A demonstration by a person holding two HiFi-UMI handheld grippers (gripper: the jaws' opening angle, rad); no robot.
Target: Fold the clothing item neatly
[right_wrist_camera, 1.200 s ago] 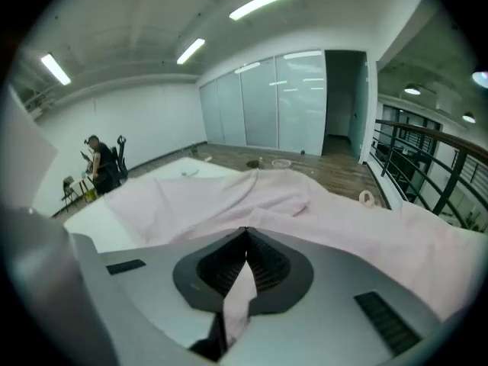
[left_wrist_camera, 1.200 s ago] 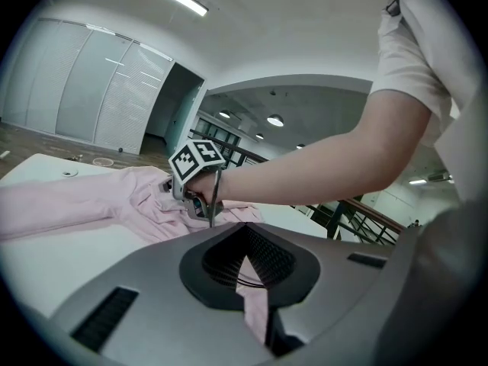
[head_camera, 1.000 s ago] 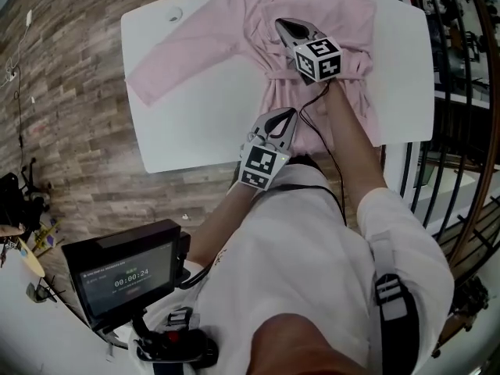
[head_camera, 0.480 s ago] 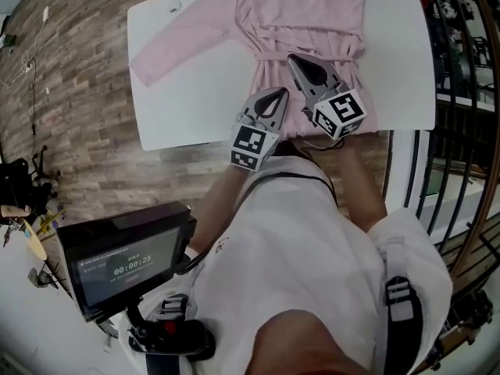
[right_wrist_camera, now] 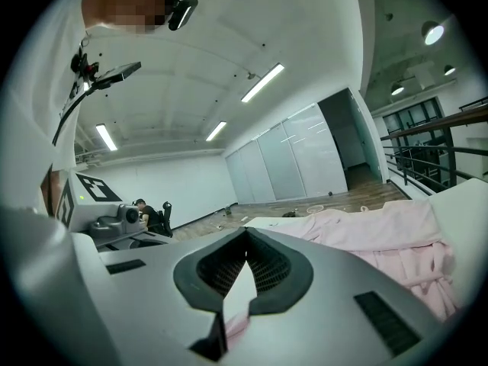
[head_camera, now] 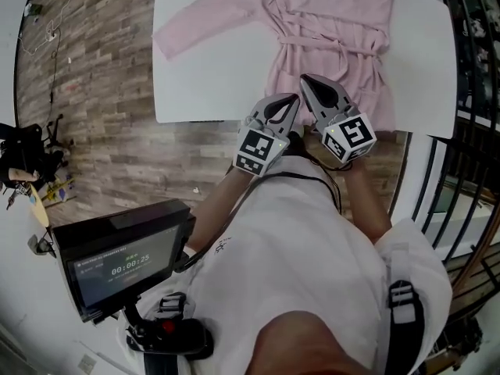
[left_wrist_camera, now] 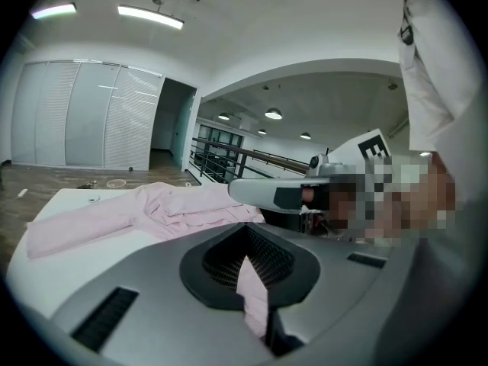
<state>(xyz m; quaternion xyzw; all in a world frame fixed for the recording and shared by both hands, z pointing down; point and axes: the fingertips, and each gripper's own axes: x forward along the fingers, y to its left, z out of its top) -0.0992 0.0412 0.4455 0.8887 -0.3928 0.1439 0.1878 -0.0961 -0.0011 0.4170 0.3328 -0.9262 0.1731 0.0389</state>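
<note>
The small screen (head_camera: 117, 266) at the near left shows a timer reading 00:00:25; the finer line above it is too small to read. Both marker cubes (head_camera: 256, 151) (head_camera: 349, 137) carry only black-and-white square patterns, no letters.

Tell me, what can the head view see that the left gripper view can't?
Only the head view shows the timer screen and the marker cube on the left gripper. Only the left gripper view shows the ceiling lights and the white blinds. Both show the pink robe, the white table and the right gripper.
</note>
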